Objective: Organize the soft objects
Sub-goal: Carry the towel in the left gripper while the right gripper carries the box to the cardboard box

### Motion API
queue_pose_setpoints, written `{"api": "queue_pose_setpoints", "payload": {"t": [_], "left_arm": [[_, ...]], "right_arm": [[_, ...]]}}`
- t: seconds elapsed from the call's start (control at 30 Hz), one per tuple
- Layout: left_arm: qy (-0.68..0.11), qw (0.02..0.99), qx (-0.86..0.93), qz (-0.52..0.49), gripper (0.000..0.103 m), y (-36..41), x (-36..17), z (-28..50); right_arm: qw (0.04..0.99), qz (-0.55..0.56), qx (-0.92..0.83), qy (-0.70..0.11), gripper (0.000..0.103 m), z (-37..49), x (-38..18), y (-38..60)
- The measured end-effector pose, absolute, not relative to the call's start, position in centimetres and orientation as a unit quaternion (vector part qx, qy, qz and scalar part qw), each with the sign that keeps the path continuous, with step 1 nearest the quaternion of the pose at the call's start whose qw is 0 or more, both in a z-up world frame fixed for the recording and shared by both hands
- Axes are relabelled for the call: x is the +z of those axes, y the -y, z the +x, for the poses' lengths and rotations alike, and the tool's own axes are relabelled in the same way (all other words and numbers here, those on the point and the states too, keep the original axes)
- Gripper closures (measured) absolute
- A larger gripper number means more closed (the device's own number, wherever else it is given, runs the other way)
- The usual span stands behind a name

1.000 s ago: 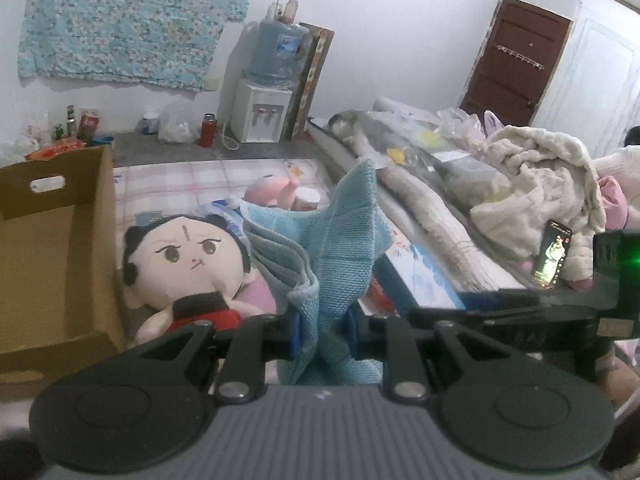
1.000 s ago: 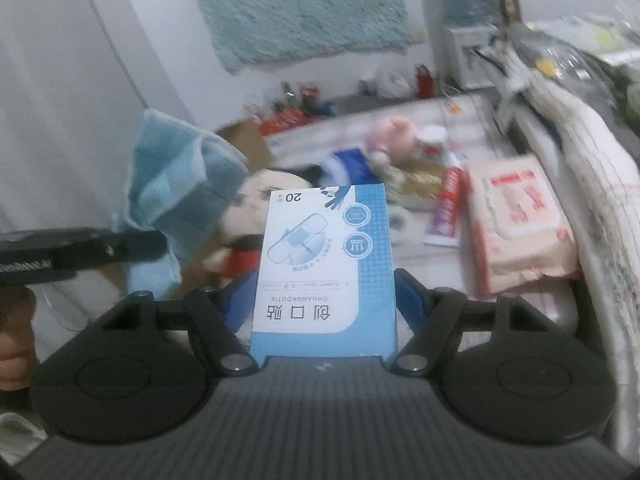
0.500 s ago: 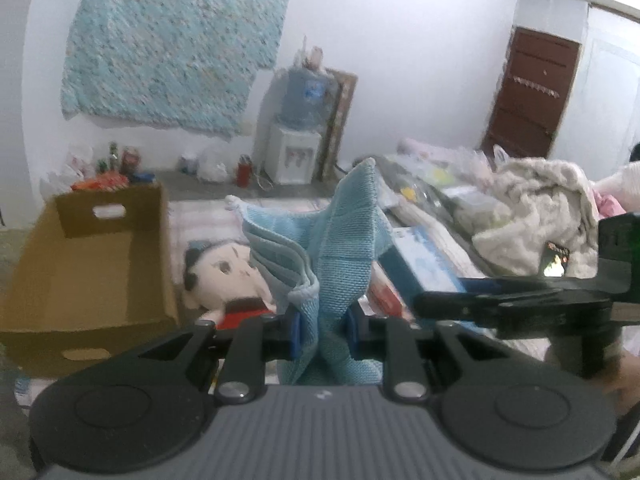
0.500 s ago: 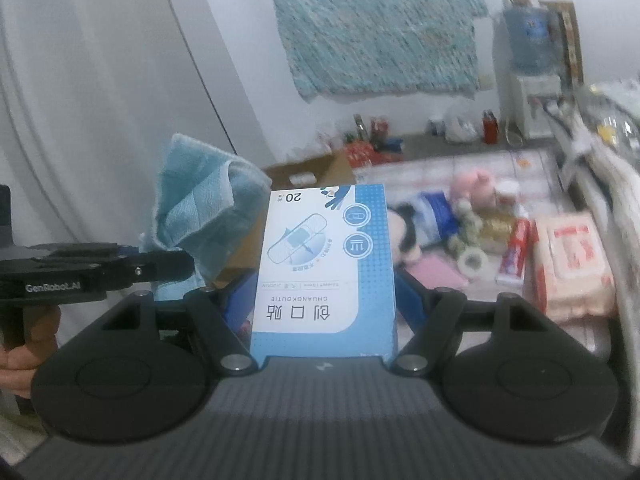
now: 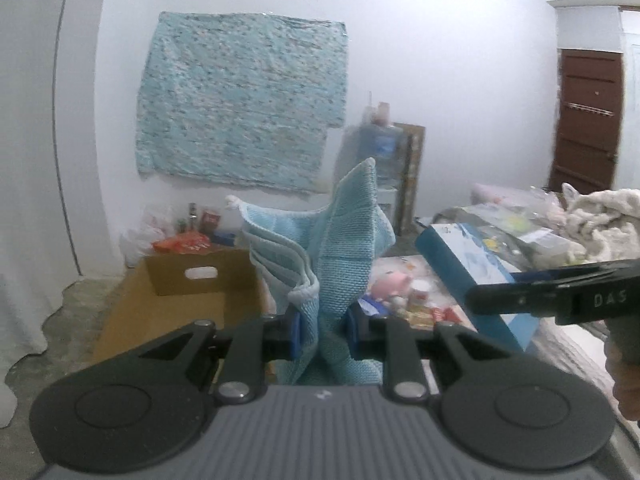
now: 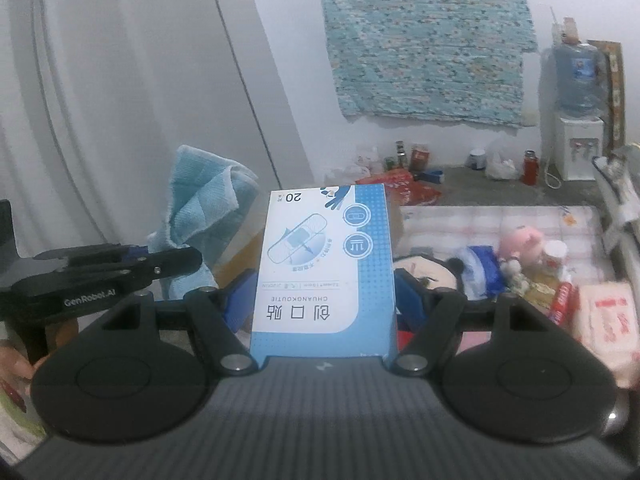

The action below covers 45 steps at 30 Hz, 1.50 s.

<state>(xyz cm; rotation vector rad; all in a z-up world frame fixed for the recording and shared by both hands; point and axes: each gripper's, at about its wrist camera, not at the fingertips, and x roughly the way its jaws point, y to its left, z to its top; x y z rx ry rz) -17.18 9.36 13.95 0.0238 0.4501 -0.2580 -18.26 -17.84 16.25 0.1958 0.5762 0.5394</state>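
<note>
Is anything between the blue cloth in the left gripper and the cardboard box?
Nothing visible. The left gripper holds the blue cloth up in the air, and the cardboard box lies open below and beyond it.

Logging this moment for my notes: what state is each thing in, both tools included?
left tool: shut on the blue cloth
blue cloth: bunched, held up in the air
right tool: shut on the plaster box
plaster box: closed, held upside down
cardboard box: open-topped, what shows of its inside is empty
brown door: closed
</note>
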Motion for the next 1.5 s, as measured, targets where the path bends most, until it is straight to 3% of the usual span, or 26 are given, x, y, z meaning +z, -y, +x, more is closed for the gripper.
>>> {"api": "queue_pose_setpoints", "payload": {"t": [0.67,1.03,1.23,1.5], "left_arm": [[-0.225,0.973,-0.05,0.031,0.081,-12.4,14.2,-13.1],[-0.233,0.971,-0.02,0.046,0.081,-16.8,16.7,-3.1],[-0.285,0.955,0.003,0.082,0.08,-19.2,13.6,7.4],[-0.365,0.921,0.019,0.134,0.08,-22.4,4.8,19.8]], "right_arm": [[0.893,0.104,0.317,-0.303,0.031,-11.0,17.3,11.3],[0.87,0.124,0.346,-0.328,0.031,3.1,20.3,4.0],[0.839,0.153,0.321,-0.412,0.031,15.3,15.3,-1.4],[0.802,0.168,0.259,-0.511,0.031,26.4,4.7,-7.1]]}}
